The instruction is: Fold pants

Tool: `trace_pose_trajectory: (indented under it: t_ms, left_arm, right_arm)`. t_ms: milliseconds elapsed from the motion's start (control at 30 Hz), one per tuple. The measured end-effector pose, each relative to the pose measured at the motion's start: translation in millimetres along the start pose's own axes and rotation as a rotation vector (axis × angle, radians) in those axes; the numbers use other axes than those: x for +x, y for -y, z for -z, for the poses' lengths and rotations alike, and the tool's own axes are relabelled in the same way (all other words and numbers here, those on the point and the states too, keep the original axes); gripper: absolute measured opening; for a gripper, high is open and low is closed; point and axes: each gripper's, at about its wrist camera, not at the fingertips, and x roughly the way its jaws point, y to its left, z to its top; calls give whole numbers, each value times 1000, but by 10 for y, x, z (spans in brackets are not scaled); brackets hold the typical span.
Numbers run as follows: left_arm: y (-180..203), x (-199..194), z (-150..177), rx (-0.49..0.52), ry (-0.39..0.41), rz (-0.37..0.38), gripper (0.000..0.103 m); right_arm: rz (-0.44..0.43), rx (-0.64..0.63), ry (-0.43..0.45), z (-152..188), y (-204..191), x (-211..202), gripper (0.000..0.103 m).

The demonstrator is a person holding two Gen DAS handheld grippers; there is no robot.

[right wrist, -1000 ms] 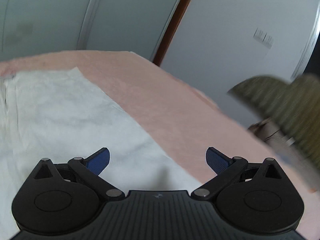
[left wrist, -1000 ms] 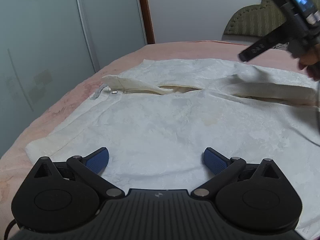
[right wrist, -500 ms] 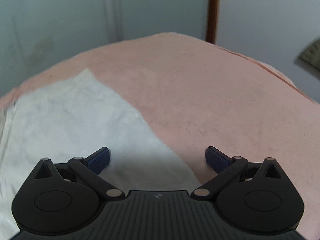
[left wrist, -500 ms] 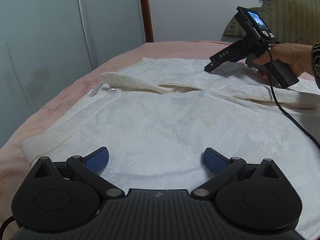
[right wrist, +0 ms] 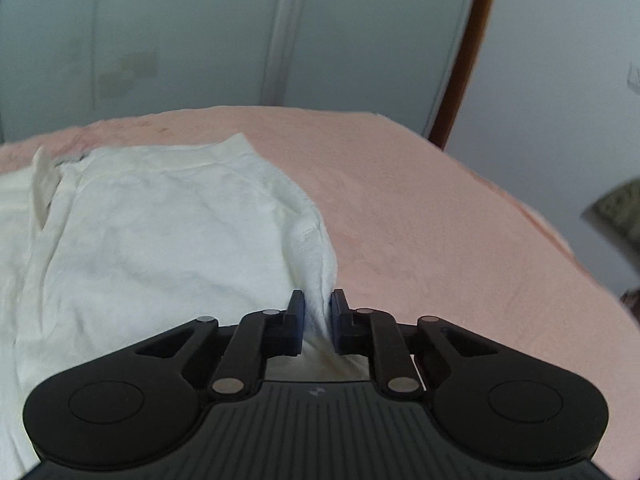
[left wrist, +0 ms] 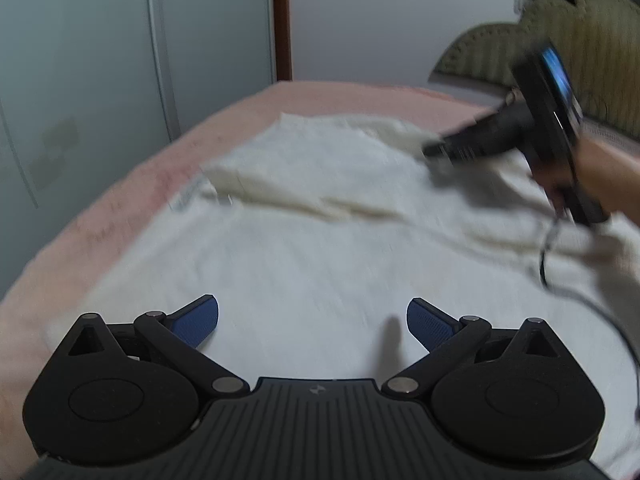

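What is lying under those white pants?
A pink bed cover shows beyond the white pants on the far and right sides. What lies directly beneath the cloth is covered.

no words, brands or numbers can be read in either view. each gripper's ribbed black body carries a small pale emblem at its top middle, on the left gripper [left wrist: 313, 322] and on the right gripper [right wrist: 317, 312]; it is a mark, not lettering. print on the right gripper's barrel in the left wrist view is blurred past reading
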Motion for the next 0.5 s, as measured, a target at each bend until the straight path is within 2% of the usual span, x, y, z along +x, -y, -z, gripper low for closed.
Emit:
trace_pose_trajectory:
  t_ms: [100,233,367,500]
  left_arm:
    - [-207,130,-475,-60,25,-8,101]
    - [-376,532,-1133,-176,3,76,101]
    - [-358,1141,-1643,-292,-101,156,100]
    - [-368,1666,-1898,-423,-166,211,99]
  right_arm:
    - [34,-128,32,54,-281,-144,12]
    - [41,-252,27,165,-523,-190,11]
    - [43,-265,32,229,-573,-212,11]
    - [35,-254,51,323,-590,-197,11]
